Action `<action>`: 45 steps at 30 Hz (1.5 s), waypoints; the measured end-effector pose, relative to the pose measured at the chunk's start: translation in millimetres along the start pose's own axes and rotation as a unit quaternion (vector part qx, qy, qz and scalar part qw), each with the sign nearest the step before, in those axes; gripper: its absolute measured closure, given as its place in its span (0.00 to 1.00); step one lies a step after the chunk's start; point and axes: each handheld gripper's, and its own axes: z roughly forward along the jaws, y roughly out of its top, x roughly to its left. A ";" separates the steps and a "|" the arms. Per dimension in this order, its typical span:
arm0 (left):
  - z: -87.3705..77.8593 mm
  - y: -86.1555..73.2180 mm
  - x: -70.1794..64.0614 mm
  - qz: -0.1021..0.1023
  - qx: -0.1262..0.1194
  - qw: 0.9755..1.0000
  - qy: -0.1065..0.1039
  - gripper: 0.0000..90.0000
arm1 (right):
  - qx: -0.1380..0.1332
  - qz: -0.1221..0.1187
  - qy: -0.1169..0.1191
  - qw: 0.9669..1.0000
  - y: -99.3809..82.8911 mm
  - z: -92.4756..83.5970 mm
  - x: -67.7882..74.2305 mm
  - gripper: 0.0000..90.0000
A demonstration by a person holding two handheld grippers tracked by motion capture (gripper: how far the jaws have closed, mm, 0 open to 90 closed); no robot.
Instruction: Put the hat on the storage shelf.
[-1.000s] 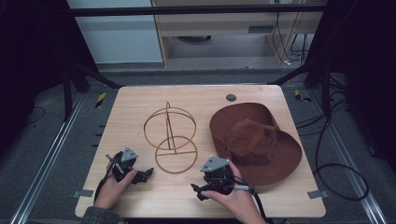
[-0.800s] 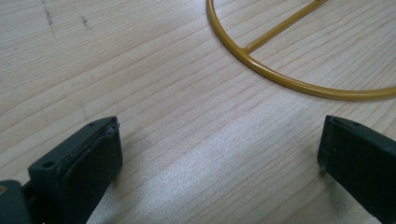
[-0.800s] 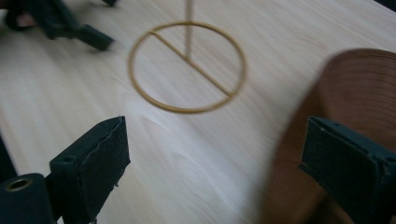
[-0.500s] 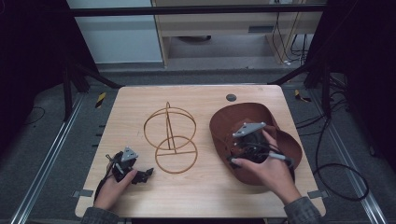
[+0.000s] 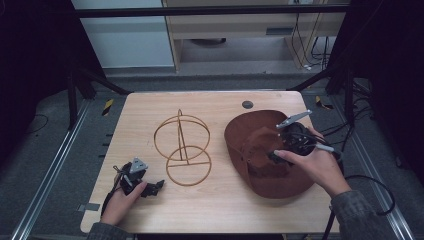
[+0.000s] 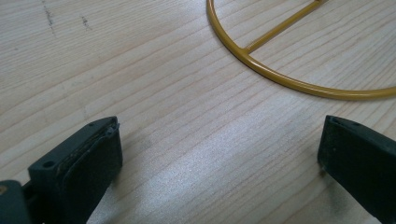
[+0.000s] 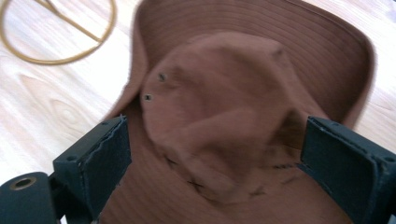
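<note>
Reaching for the hat

Our right gripper (image 5: 280,145) hovers with jaws spread wide over the brown hat (image 5: 260,150), its crown just ahead between them, ready to pinch; our left gripper (image 5: 150,187) rests released beside the wire stand (image 5: 182,145).

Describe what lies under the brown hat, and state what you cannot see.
The brown hat lies on the wooden table, crown up, with the open right gripper over it. Anything beneath its crown is covered, so it cannot be seen.
</note>
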 end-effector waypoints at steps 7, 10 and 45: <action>0.2 0.1 -0.1 -0.001 0.000 1.000 0.001 0.00 | 0.024 0.012 -0.003 1.000 13.2 -2.6 -28.6 0.12; 0.4 0.4 -0.3 -0.002 0.000 1.000 0.002 0.00 | 0.030 0.012 0.002 0.999 19.6 -3.2 -36.5 0.13; 0.1 0.0 -1.4 -0.004 -0.002 1.000 0.003 0.00 | 0.112 -0.008 0.041 0.993 46.3 64.7 -48.0 0.23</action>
